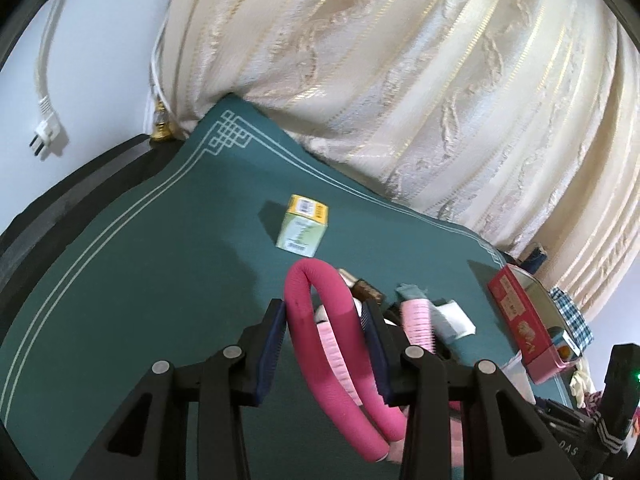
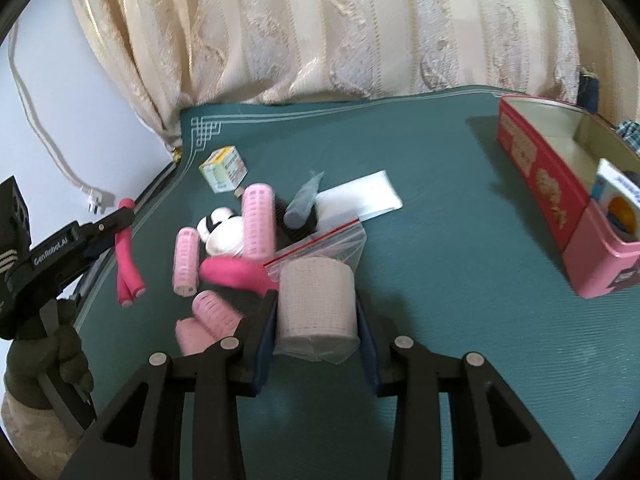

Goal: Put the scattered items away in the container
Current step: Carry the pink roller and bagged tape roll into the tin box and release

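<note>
In the left wrist view my left gripper (image 1: 326, 312) is shut on a bent hot-pink foam roller (image 1: 304, 320), lifted off the green mat (image 1: 160, 280). The right wrist view shows that roller (image 2: 128, 256) hanging from the left gripper (image 2: 126, 214) at far left. My right gripper (image 2: 316, 304) is shut on a white bandage roll (image 2: 316, 300) in a clear zip bag. The pink tin box (image 2: 540, 172) stands open at the right, also seen as the tin box (image 1: 516, 312). Pale pink velcro rollers (image 2: 260, 220), a grey tube (image 2: 304, 200) and a white packet (image 2: 360, 196) lie in a heap.
A small yellow-green carton (image 2: 223, 170) stands on the mat behind the heap. A blue-and-white box (image 2: 616, 200) sits inside the tin. A cream curtain (image 2: 320, 32) hangs along the mat's far edge. A white plug (image 1: 46, 136) dangles on the wall at left.
</note>
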Demonstrator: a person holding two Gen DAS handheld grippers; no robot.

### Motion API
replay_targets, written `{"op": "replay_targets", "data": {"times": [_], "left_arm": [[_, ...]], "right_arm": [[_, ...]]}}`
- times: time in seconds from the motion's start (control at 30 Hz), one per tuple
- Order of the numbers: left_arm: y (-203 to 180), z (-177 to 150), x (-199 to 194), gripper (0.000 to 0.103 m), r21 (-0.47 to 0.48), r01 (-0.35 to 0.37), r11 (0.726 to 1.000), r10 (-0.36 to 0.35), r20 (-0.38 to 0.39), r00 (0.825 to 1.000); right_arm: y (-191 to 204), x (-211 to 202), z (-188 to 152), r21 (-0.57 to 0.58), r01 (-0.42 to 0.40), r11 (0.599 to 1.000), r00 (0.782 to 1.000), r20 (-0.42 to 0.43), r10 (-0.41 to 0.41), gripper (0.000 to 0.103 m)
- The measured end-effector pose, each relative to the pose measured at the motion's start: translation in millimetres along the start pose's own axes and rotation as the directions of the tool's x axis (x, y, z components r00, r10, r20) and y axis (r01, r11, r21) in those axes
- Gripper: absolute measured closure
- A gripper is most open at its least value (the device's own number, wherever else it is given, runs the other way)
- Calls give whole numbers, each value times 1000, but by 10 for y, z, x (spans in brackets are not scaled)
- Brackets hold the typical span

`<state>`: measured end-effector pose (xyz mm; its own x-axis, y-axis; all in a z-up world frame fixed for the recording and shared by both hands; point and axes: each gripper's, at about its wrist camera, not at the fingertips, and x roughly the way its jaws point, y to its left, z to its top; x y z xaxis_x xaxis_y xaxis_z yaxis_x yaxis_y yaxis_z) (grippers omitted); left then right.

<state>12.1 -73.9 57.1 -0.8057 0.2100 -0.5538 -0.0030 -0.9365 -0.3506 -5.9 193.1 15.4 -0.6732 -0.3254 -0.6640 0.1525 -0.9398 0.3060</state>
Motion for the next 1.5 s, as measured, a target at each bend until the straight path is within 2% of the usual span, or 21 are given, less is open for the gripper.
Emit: {"op": "replay_targets", "data": {"times": [0.23,0.43,0.67,0.9,1.03,1.1,1.17,1.23,1.33,1.5], "left_arm": [[-392,22,-10,62,66,45,997,-45,-2,999],[-811,24,40,62,132,98,986,-97,-15,995],[-1182,-34,104,62,174,138,975,-132,-43,990],[-1553,-16,156,62,226,168,960,-159,-59,985],[-1809,11,216,62,259,200,945,-187,-75,979],[-1971,25,259,62,275,225,935,-209,-87,974],[-2125,36,303,62,291,247,925,-227,-99,969],[-2300,40,349,62,312,270,911,-247,-112,962],[-2562,46,414,62,343,300,890,-273,-127,954],[-2933,1,572,62,368,354,860,-316,-162,935]], "right_arm": [[-312,-301,95,65,36,997,995,86,-41,63],[-690,-637,191,130,100,986,977,173,-122,63],[-1288,-795,343,223,160,962,960,193,-205,63],[-1790,-826,561,288,258,922,924,206,-323,63],[-1895,-840,539,309,250,918,917,230,-327,62],[-1901,-831,520,308,246,919,917,234,-324,59],[-1901,-837,495,305,255,918,910,246,-334,48],[-1922,-866,468,314,254,915,903,262,-340,43],[-1952,-929,452,337,269,902,880,294,-372,41],[-2036,-1067,370,406,326,854,821,326,-469,38]]}}
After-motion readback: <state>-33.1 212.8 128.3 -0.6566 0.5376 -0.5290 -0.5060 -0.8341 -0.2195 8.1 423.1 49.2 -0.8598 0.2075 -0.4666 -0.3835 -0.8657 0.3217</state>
